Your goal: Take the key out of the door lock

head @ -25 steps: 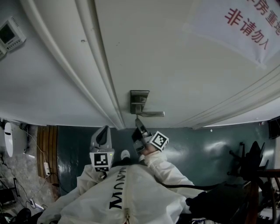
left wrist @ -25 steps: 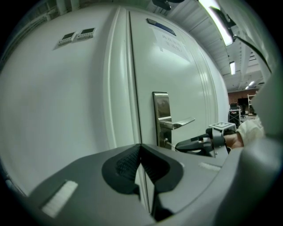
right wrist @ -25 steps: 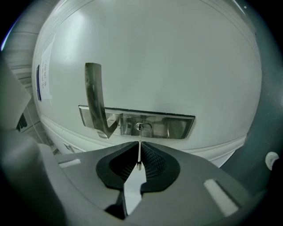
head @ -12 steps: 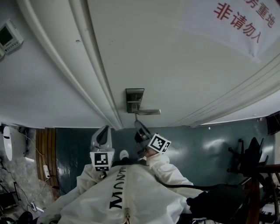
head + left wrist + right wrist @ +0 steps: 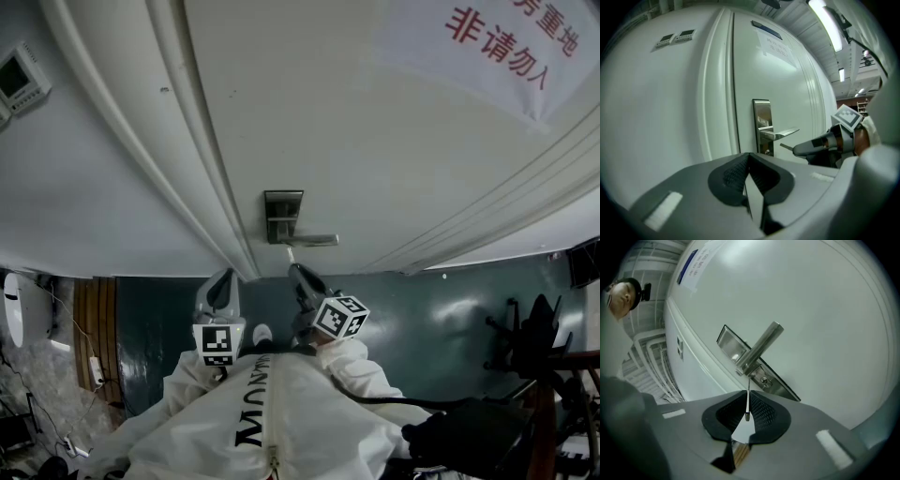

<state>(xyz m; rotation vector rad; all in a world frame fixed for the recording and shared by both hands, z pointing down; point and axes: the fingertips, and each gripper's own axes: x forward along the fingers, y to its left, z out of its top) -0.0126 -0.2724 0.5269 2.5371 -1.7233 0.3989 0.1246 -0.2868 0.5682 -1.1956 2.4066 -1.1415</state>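
Note:
A steel lock plate (image 5: 283,216) with a lever handle (image 5: 314,240) sits on the white door. My right gripper (image 5: 300,276) hangs just below the handle, shut on the key (image 5: 291,255). In the right gripper view the thin key blade (image 5: 747,401) sticks out from between the pads towards the keyhole (image 5: 764,379), and its tip stands clear of it. The left gripper view shows the same key (image 5: 786,146) in the air beside the plate (image 5: 761,124). My left gripper (image 5: 218,291) is held low to the left, shut and empty (image 5: 749,161).
A paper notice with red characters (image 5: 497,47) hangs on the door's upper right. A wall panel (image 5: 19,75) sits at far left. Dark furniture (image 5: 544,347) stands at the right, and cables and a power strip (image 5: 94,366) lie on the floor at left. A person (image 5: 621,296) shows at upper left.
My right gripper has drawn back from the lock plate with the key, leaving a gap between key tip and plate. The left gripper has stayed where it was.

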